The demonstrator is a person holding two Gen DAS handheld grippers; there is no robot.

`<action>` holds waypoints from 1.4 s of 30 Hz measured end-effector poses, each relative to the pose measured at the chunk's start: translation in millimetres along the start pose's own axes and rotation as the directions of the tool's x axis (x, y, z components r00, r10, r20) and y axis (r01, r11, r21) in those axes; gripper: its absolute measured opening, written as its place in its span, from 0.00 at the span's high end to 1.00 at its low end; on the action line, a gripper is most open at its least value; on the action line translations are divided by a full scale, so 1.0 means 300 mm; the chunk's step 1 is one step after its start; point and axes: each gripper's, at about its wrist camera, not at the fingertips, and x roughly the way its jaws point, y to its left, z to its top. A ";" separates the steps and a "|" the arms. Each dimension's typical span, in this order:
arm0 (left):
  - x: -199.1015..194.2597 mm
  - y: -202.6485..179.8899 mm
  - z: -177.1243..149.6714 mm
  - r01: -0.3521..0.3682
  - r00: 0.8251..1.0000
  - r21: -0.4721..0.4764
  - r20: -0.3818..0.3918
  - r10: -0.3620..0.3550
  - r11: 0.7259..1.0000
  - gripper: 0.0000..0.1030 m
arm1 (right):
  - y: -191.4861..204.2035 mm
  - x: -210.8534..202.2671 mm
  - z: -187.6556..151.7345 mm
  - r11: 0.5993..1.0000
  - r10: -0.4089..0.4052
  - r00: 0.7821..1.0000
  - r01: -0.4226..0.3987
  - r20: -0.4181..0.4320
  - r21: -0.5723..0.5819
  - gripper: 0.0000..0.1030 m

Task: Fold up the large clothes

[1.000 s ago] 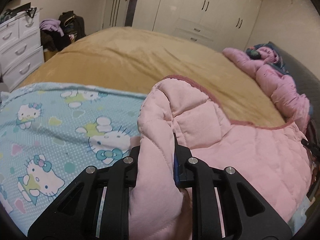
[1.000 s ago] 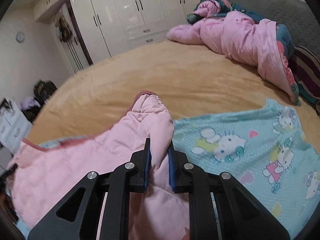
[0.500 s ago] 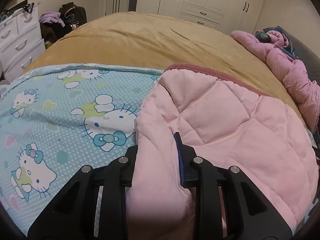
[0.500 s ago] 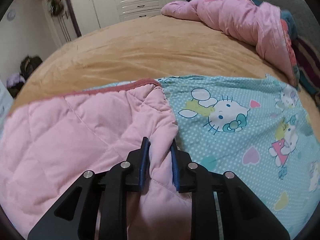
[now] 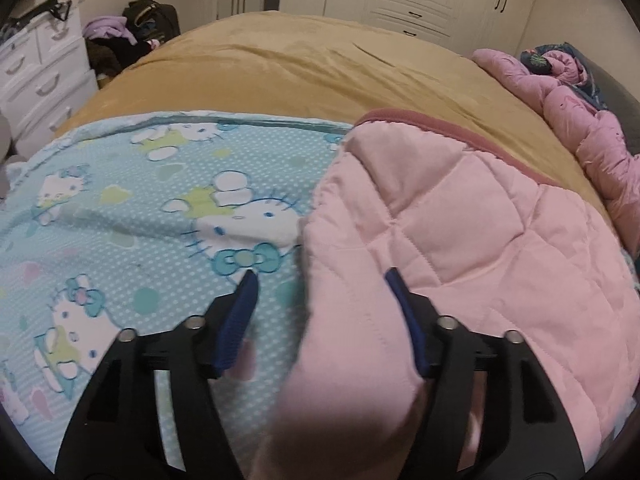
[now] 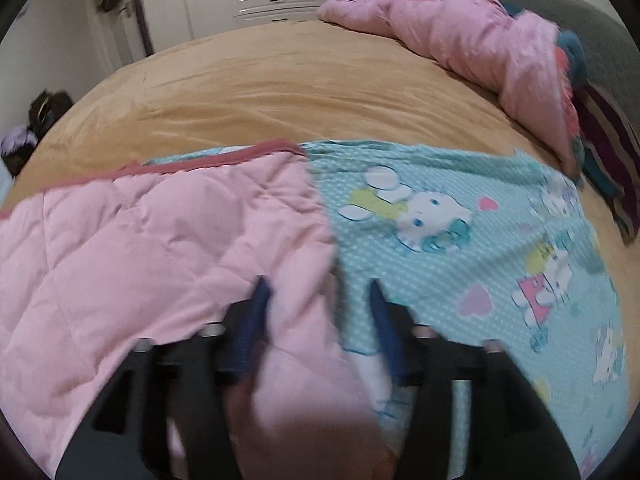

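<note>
Left wrist: left gripper [image 5: 320,276] open, quilt [image 5: 460,216] edge loose between jaws. Right gripper [image 6: 316,284] likewise open. Fold laid; next, regrip for second fold.

A bed [image 5: 320,64] with a tan cover carries a blue cartoon-print quilt [image 5: 140,208], its pink underside folded over. A pink duvet [image 6: 460,28] is bunched at the headboard end.
</note>
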 end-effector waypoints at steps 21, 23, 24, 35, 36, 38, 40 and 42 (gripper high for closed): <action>-0.204 0.031 -0.141 0.257 0.965 0.003 -0.064 -0.256 0.966 0.09 | -0.079 -0.315 -0.246 0.921 0.388 0.922 -0.388 -0.011 -0.021 0.04; -0.183 0.034 -0.149 0.264 0.961 -0.012 -0.081 -0.264 0.965 0.09 | -0.070 -0.305 -0.247 0.919 0.393 0.919 -0.393 -0.017 -0.022 0.04; -0.170 0.037 -0.150 0.264 0.960 -0.015 -0.088 -0.264 0.964 0.09 | -0.060 -0.300 -0.246 0.919 0.394 0.919 -0.394 -0.019 -0.020 0.04; -0.018 0.059 -0.152 0.346 0.917 -0.134 -0.162 -0.365 0.929 0.08 | -0.068 -0.106 -0.208 0.892 0.451 0.884 -0.443 -0.121 0.083 0.04; -0.012 0.053 -0.152 0.345 0.917 -0.130 -0.164 -0.364 0.929 0.08 | -0.066 -0.084 -0.205 0.886 0.463 0.877 -0.454 -0.132 0.091 0.04; -0.001 0.040 -0.145 0.345 0.918 -0.127 -0.163 -0.362 0.930 0.08 | -0.061 -0.047 -0.199 0.875 0.484 0.862 -0.472 -0.153 0.110 0.04; 0.010 0.030 -0.139 0.344 0.917 -0.132 -0.166 -0.362 0.930 0.08 | -0.057 -0.002 -0.190 0.859 0.512 0.841 -0.493 -0.177 0.139 0.04; 0.012 0.021 -0.138 0.336 0.920 -0.134 -0.163 -0.356 0.932 0.08 | -0.060 0.041 -0.182 0.842 0.538 0.819 -0.509 -0.201 0.180 0.04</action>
